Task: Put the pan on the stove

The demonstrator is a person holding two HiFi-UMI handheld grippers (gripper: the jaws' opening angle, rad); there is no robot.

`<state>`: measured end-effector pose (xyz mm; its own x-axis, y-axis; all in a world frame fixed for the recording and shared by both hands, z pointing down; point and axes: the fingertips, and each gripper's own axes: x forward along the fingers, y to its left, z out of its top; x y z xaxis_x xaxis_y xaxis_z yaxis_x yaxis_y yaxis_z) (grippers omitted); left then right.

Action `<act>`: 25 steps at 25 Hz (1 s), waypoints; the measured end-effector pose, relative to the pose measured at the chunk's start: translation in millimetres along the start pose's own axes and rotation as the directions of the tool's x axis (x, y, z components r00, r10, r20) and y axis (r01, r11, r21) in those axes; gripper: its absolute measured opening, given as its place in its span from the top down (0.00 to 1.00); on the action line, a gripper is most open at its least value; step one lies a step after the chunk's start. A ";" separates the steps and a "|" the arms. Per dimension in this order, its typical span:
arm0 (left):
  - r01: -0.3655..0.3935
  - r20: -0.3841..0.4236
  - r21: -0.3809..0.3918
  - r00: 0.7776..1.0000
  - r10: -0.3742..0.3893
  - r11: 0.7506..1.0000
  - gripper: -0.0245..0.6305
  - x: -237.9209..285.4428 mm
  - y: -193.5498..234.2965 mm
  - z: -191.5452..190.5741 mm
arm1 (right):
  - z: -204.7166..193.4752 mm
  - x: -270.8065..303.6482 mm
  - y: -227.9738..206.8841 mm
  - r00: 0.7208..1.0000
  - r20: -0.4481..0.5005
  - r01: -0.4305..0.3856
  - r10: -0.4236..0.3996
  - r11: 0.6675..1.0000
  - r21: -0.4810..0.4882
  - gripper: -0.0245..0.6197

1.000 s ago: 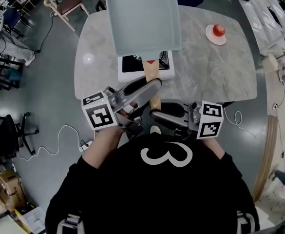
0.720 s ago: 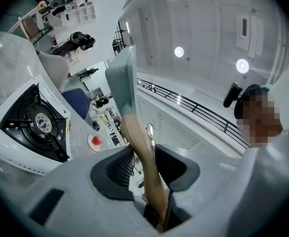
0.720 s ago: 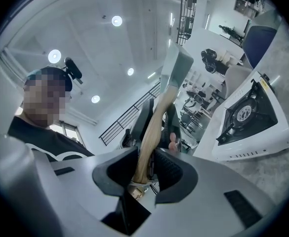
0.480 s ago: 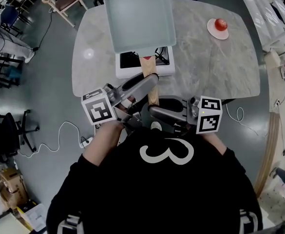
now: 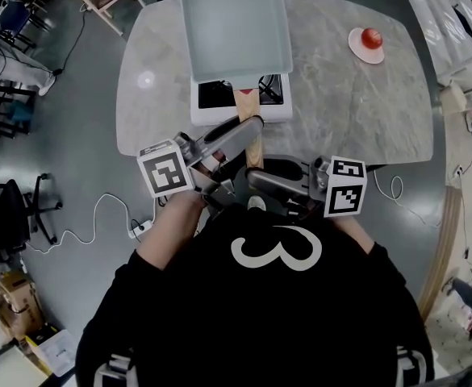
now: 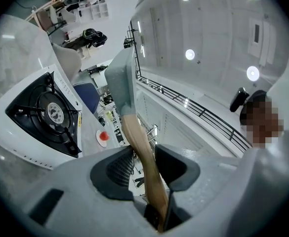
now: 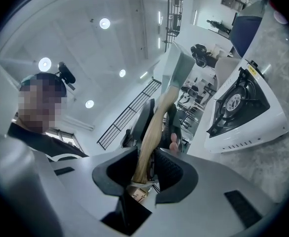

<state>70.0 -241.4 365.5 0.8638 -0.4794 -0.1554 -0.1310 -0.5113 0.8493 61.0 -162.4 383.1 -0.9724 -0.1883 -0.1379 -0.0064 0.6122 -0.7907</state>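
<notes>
- Pan [image 5: 234, 22]: grey, square, held in the air over stove [image 5: 244, 113] at mid table [image 5: 365, 111]. Not yet seated, by my read.
- Left tool [image 6: 143, 164]: clamped on wooden handle [image 6: 139, 147], pads pressing both sides.
- Right tool [image 7: 146, 169]: clamped on same handle, nearer its free end, just behind left tool.
- Risk 1: both grips sit on the handle w/ pan body far out front. I'd expect that weight to twist or slip the handle in the pads, so the far edge dips.
- Risk 2: pan hides most of the burner in head view, so alignment is hard to judge. It could land off-centre on the grate and rock.
- Risk 3: a low pan edge could knock the stove and shove it across the table.
- Plate [image 5: 369, 43] w/ red item: well apart, far right. No hazard seen.
</notes>
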 end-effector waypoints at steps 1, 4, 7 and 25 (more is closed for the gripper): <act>-0.002 0.001 -0.008 1.000 0.002 1.000 0.74 0.3 2.2 -0.3 | 0.0 -0.1 -1.6 1.000 -0.001 0.002 -0.002 1.000 0.006 0.81; -0.009 0.002 -0.029 1.000 0.009 1.000 0.74 1.8 10.8 -1.0 | 0.3 -0.9 -8.6 1.000 -0.005 0.012 -0.012 1.000 0.025 0.81; -0.014 -0.002 -0.048 1.000 0.014 0.999 0.74 1.6 21.7 2.0 | 1.4 2.6 -18.0 1.000 -0.006 0.021 -0.021 0.999 0.043 0.81; -0.035 0.001 -0.151 0.999 0.036 0.988 0.74 1.4 57.1 -3.8 | -5.8 5.4 -47.2 0.999 -0.016 0.052 -0.051 0.991 0.124 0.80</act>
<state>65.5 -268.6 415.7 0.8581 -0.4979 -0.1253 -0.0863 -0.3803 0.9208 54.7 -187.9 423.1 -0.9745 -0.2065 -0.0879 -0.0282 0.5015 -0.8647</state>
